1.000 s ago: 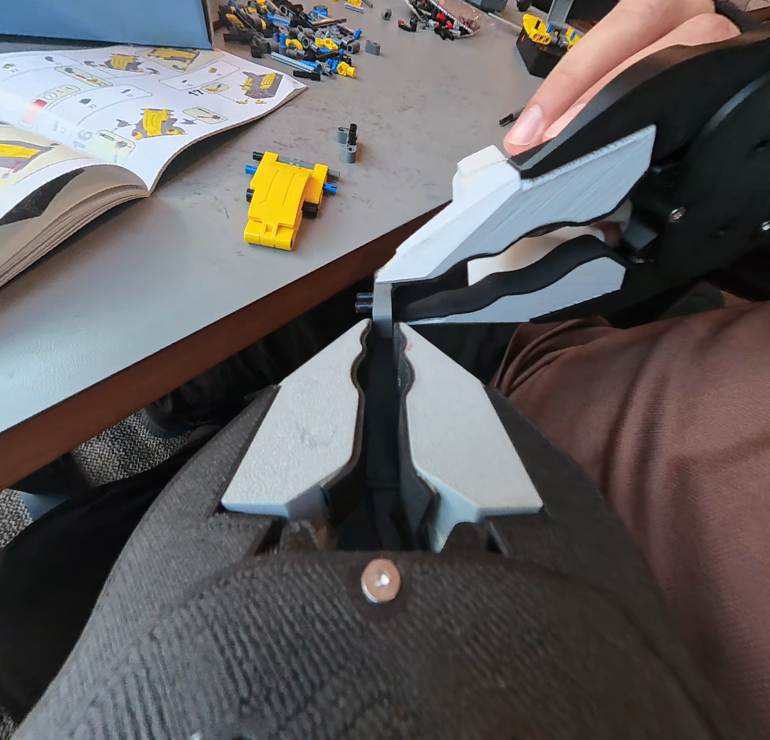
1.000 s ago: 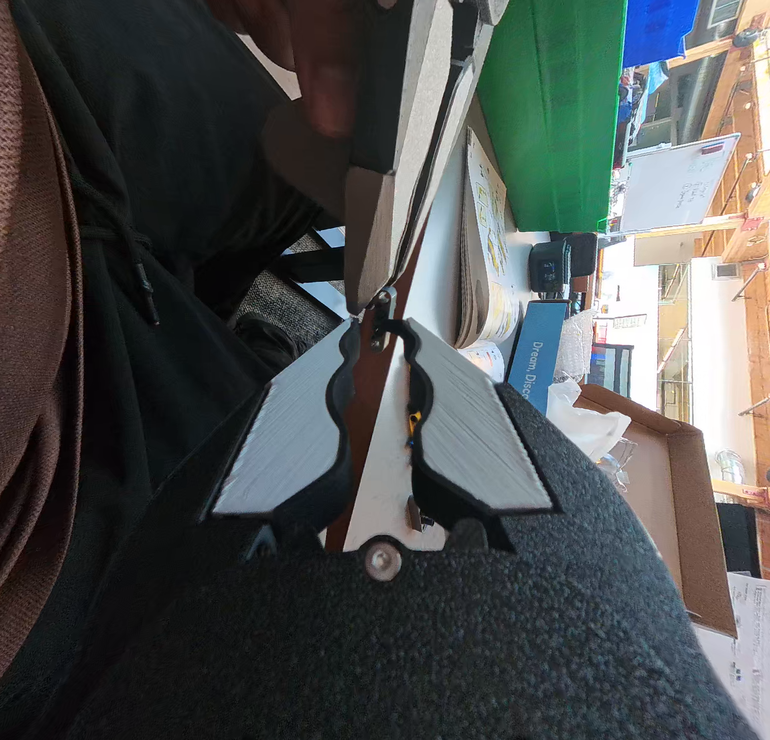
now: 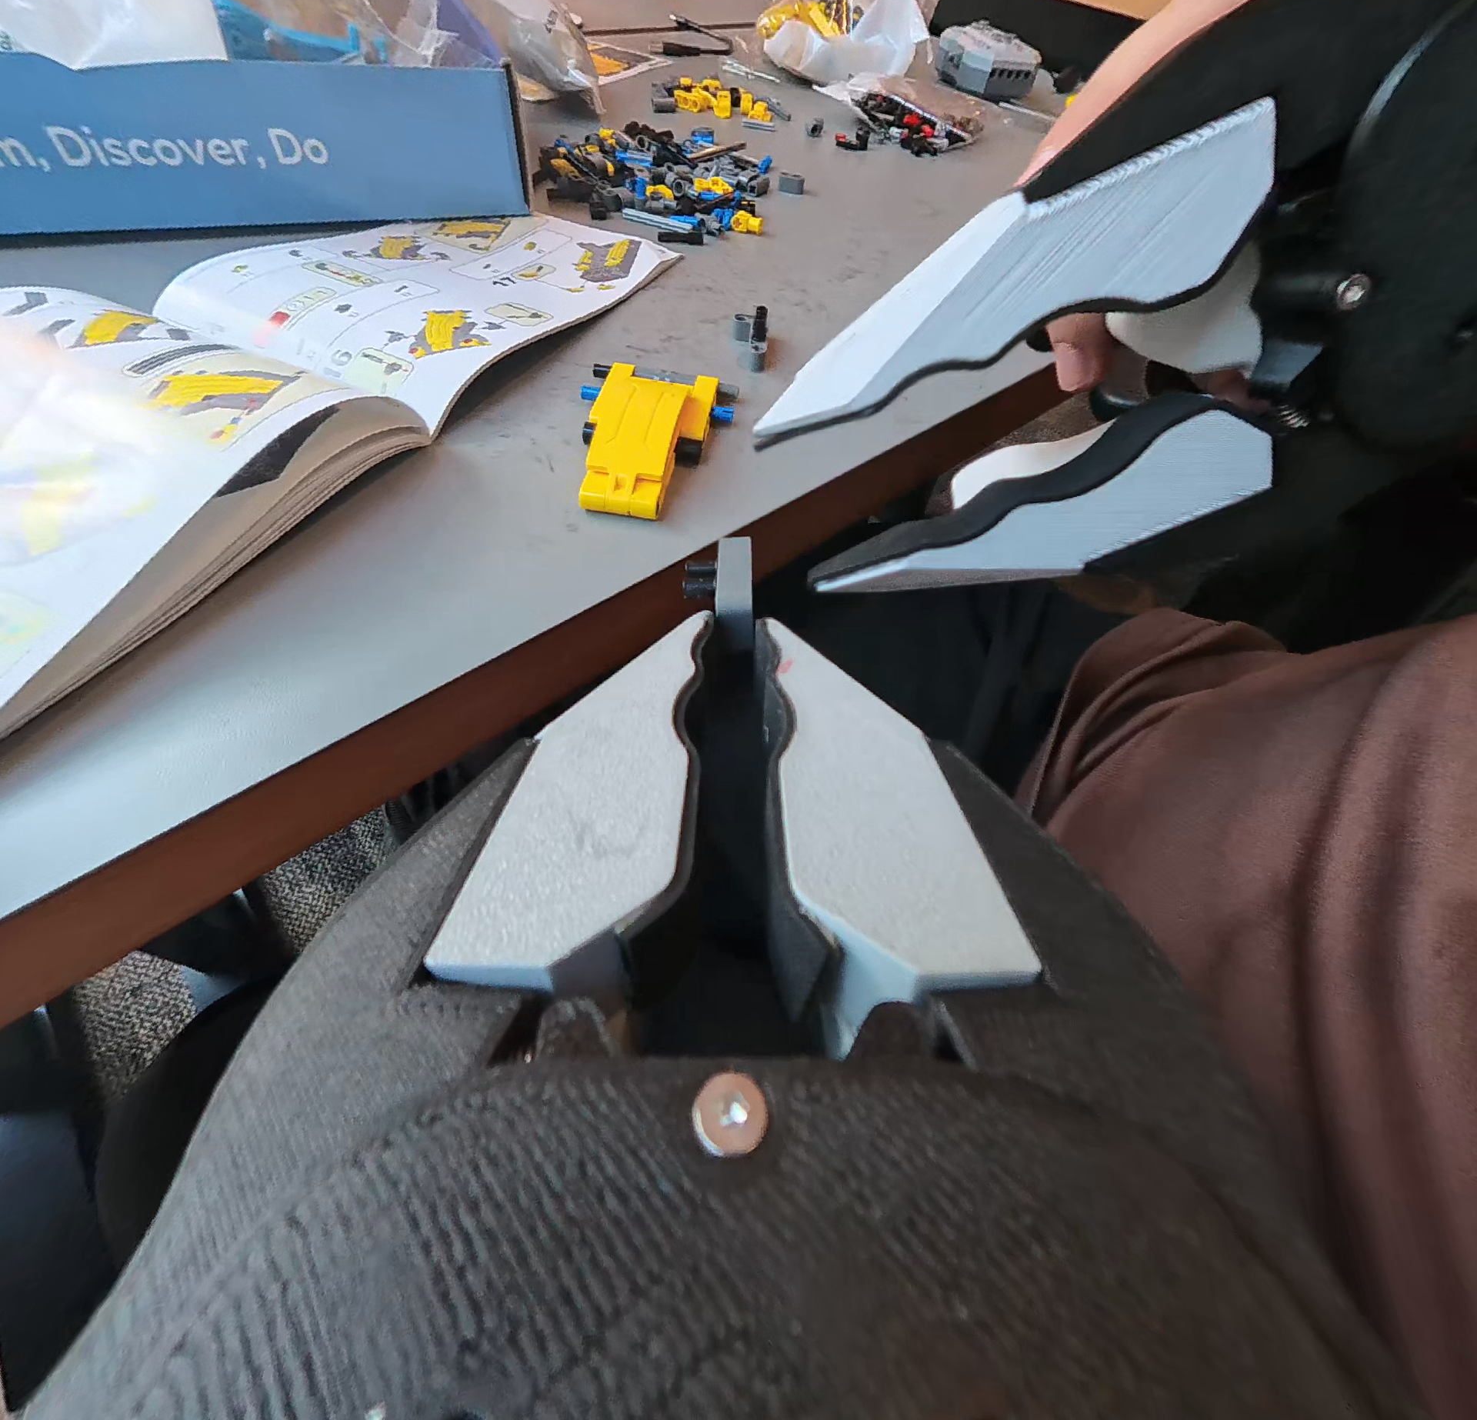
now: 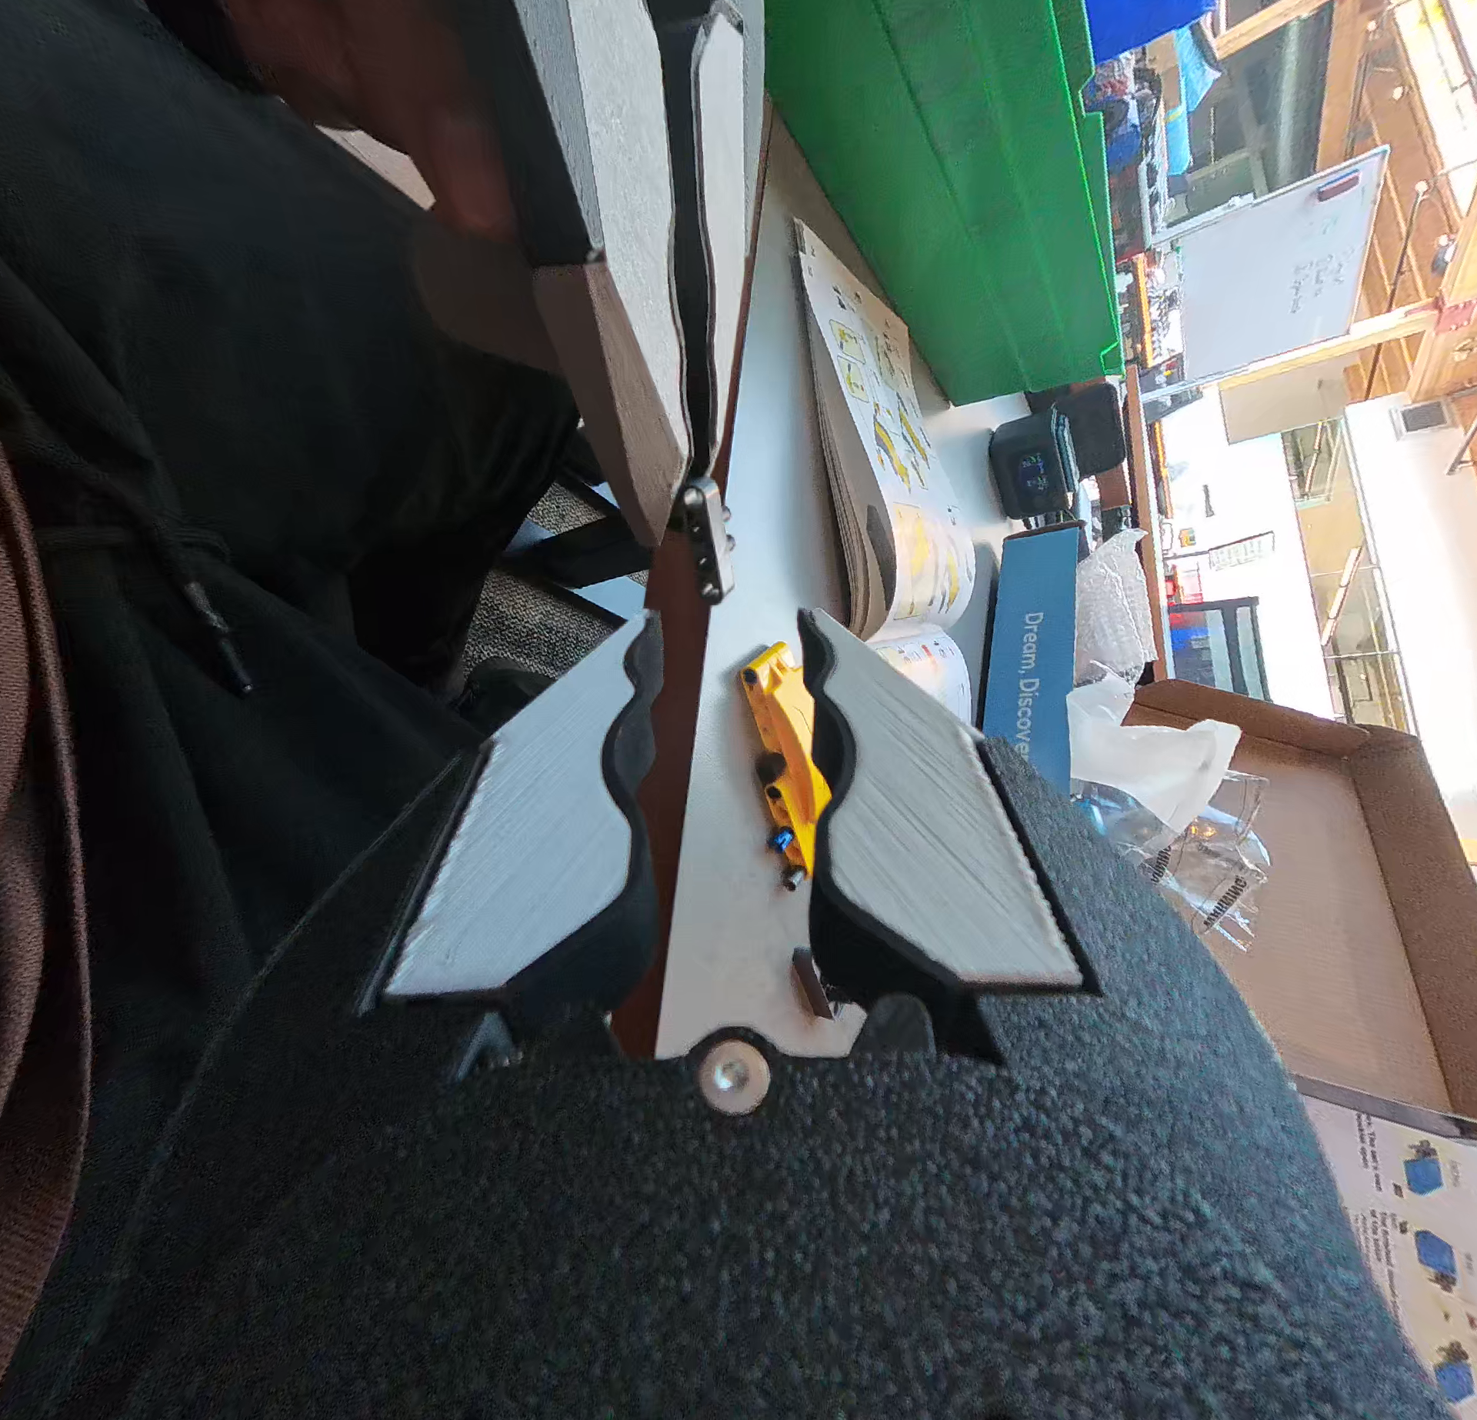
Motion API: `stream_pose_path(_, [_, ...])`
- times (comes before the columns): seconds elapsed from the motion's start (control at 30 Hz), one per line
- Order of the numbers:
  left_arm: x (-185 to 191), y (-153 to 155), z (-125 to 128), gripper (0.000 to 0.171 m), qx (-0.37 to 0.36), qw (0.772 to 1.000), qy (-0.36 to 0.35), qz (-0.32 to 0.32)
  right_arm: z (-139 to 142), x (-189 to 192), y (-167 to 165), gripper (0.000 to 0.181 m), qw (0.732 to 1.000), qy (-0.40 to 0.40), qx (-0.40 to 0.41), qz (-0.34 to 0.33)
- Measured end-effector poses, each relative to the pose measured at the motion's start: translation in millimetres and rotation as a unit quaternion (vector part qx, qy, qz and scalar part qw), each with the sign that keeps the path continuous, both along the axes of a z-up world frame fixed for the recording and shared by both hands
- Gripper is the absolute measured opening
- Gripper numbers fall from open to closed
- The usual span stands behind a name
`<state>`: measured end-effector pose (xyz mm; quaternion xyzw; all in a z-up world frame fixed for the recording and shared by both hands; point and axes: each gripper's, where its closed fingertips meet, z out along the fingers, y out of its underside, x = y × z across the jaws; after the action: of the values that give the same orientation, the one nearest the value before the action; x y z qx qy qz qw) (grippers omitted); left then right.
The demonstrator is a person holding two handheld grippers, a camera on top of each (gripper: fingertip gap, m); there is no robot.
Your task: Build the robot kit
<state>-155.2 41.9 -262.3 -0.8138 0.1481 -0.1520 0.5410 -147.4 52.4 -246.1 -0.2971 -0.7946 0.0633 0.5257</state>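
Note:
My left gripper is shut on a dark grey beam with black pins on its left side, held upright just off the table's front edge. My right gripper is open and empty to the right of the beam, with its tips a short way from it. In the right wrist view the right gripper is open, and the beam sticks out of the left gripper just ahead of it. A yellow brick assembly lies on the grey table; it also shows in the right wrist view.
An open instruction booklet lies to the left, with a blue box behind it. A pile of small pieces and plastic bags lie farther back. A small grey piece with a black pin lies near the yellow assembly. A person's lap is below the table edge.
My right gripper has opened wider and drawn back from the top of the beam. My left gripper still holds the beam and has shifted slightly.

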Motion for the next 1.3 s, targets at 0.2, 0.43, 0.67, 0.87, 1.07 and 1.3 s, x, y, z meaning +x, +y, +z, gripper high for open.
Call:
stream_pose_path(0.2, [9.6, -3.4, 0.6, 0.006, -0.013, 0.999, -0.045, -0.027, -4.6, -1.5, -9.1, 0.034, 0.999, -0.008, 0.028, 0.017])
stream_pose_path(0.43, [25.6, -9.5, -3.7, 0.006, -0.026, 0.996, -0.048, -0.068, -9.9, -0.8, -14.2, 0.016, 0.997, -0.016, 0.065, 0.032])
stream_pose_path(0.67, [25.7, -10.1, -0.7, 0.006, -0.026, 0.995, -0.065, -0.068, -9.4, -0.1, -16.8, 0.007, 0.997, -0.014, 0.07, 0.039])
stream_pose_path(0.87, [23.2, -8.0, -3.2, 0.005, -0.037, 0.994, -0.078, -0.061, -11.1, -1.5, -16.2, 0.006, 0.995, -0.013, 0.085, 0.045])
stream_pose_path(1.07, [23.7, -8.9, -3.2, 0.006, -0.039, 0.994, -0.082, -0.065, -11.6, -1.9, -16.3, 0.01, 0.996, -0.013, 0.073, 0.045])
stream_pose_path(1.3, [26.8, -10.3, 1.0, 0.006, -0.034, 0.992, -0.094, -0.072, -8.2, -1.0, -16.6, 0.006, 0.996, -0.006, 0.075, 0.047])
